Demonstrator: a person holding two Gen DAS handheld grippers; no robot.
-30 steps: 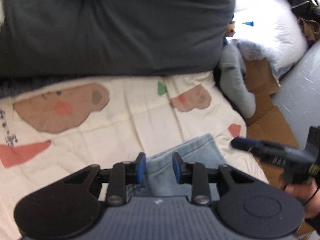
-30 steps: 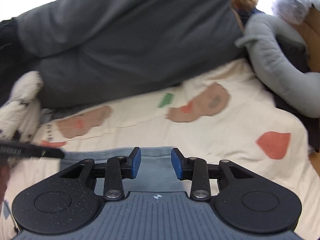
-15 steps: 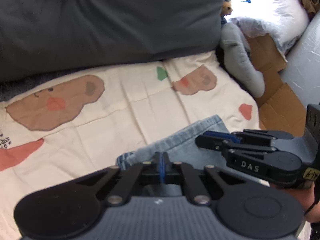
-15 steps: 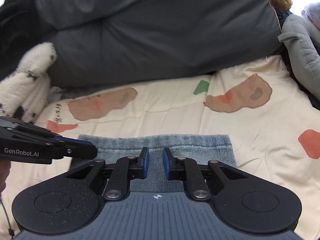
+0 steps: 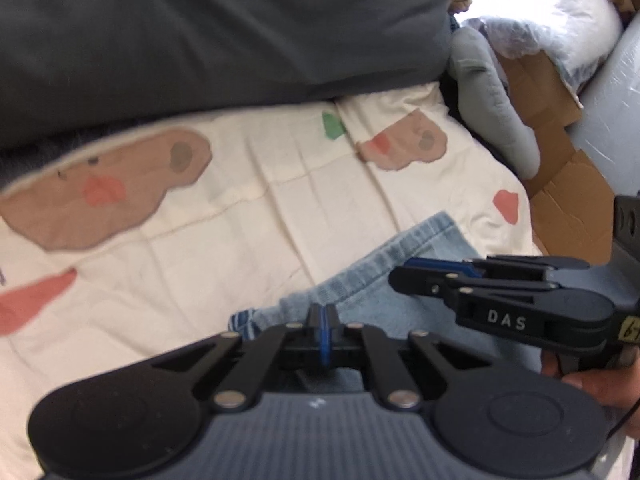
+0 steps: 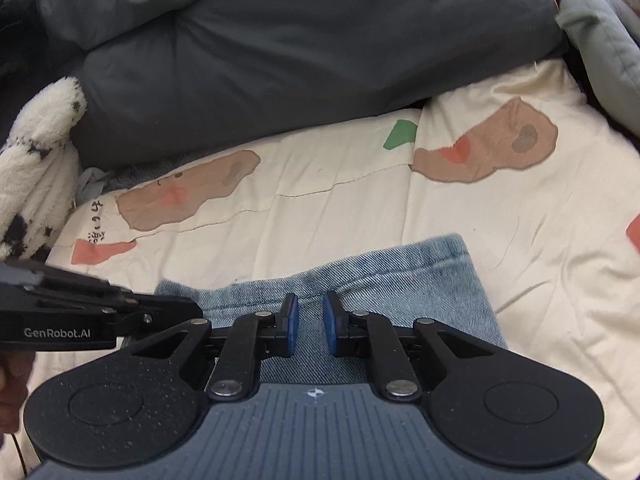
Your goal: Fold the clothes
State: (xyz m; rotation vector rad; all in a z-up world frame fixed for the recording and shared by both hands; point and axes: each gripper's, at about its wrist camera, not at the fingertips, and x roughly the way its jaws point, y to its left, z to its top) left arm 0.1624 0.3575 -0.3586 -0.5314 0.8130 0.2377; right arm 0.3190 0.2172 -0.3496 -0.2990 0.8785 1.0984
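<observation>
cream bedspread (image 6: 360, 200), "DAS" right tool (image 5: 396, 280), "GenRobot.AI" left tool (image 6: 196, 312)

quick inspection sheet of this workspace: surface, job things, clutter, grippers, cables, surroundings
surface: cream bedsheet with bear prints, lightly creased
job's things: light blue denim garment lying flat on the sheet
clutter: grey plush toy, spotted white plush, cardboard beside the bed
grippers: left hand-held gripper has its pads together at the denim's near edge; whether fabric is pinched cannot be told. right hand-held gripper has a narrow gap between its pads, over the denim
cables: a thin dark cord by the hand at the right gripper
surroundings: dark grey duvet behind the sheet, white pillow at far right
</observation>
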